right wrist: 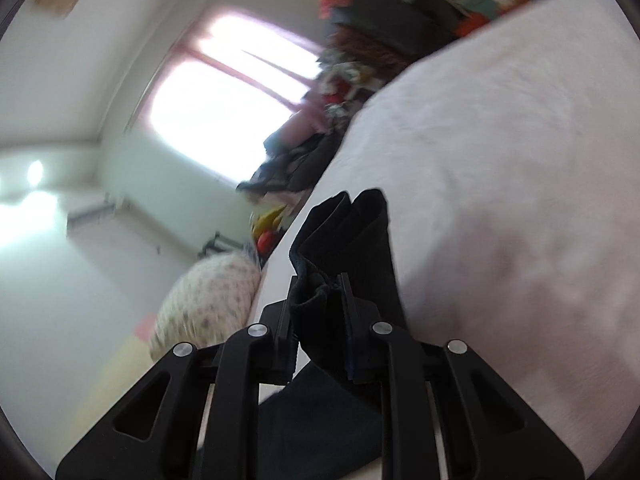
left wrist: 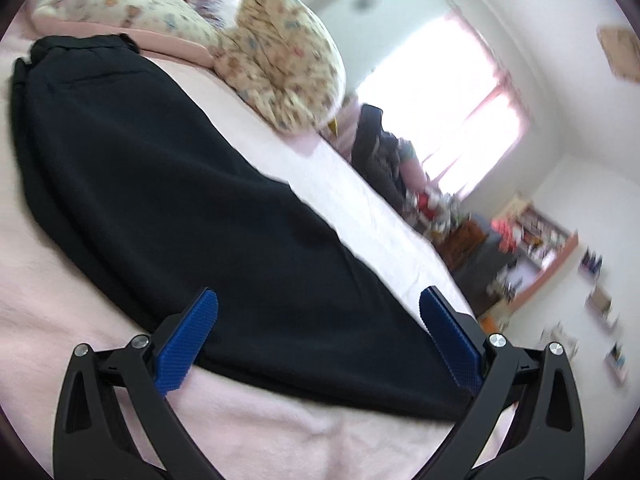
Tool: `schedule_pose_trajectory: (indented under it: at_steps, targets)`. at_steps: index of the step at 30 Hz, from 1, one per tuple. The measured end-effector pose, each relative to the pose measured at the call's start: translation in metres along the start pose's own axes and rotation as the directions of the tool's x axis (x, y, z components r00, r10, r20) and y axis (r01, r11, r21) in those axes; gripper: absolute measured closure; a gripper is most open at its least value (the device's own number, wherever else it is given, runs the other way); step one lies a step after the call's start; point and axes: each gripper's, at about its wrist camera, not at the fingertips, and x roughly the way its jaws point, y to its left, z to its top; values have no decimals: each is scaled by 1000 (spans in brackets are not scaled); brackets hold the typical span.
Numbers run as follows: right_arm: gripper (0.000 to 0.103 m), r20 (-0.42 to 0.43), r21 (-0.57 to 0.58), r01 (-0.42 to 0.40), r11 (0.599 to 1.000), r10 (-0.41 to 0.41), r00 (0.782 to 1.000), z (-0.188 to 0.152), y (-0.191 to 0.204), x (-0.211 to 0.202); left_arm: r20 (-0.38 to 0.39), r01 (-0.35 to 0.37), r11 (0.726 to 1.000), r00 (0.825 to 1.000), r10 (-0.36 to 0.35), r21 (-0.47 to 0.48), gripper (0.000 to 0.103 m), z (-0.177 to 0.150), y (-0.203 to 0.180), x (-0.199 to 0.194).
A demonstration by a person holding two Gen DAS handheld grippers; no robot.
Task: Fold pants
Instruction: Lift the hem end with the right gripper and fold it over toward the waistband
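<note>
Black pants [left wrist: 168,200] lie flat on a pink bed sheet [left wrist: 60,288], waistband at the far upper left, legs running toward me. My left gripper [left wrist: 318,308] is open, its blue pads [left wrist: 188,344] spread over the near part of the pants, holding nothing. My right gripper [right wrist: 316,300] is shut on a bunched end of the black pants [right wrist: 352,240] and holds it lifted above the bed [right wrist: 520,160]. The cloth stands up between the jaws.
Floral pillows [left wrist: 288,60] lie at the head of the bed; one pillow shows in the right wrist view [right wrist: 208,300]. A bright window [left wrist: 440,100] and cluttered shelves [left wrist: 532,248] are beyond the bed's far edge. Dark clothes [left wrist: 380,152] hang there.
</note>
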Motion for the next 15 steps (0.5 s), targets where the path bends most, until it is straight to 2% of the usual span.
schedule_pose_trajectory:
  at_steps: [7,11,15]
  targets:
    - [85,-130,-129,-76,989,59,990,-36,86,42,66,-37,999,997,38,-13,2,16,8,-15]
    - [85,-220,-207,-116,971,70,973,-71,133,74,80,-45,999,996,47,-27,2,22,12,-19]
    - [85,-301,-243,-138,960,61,952,-106,161,100,72,-51,998,996,53,-36,2,28,17,-22]
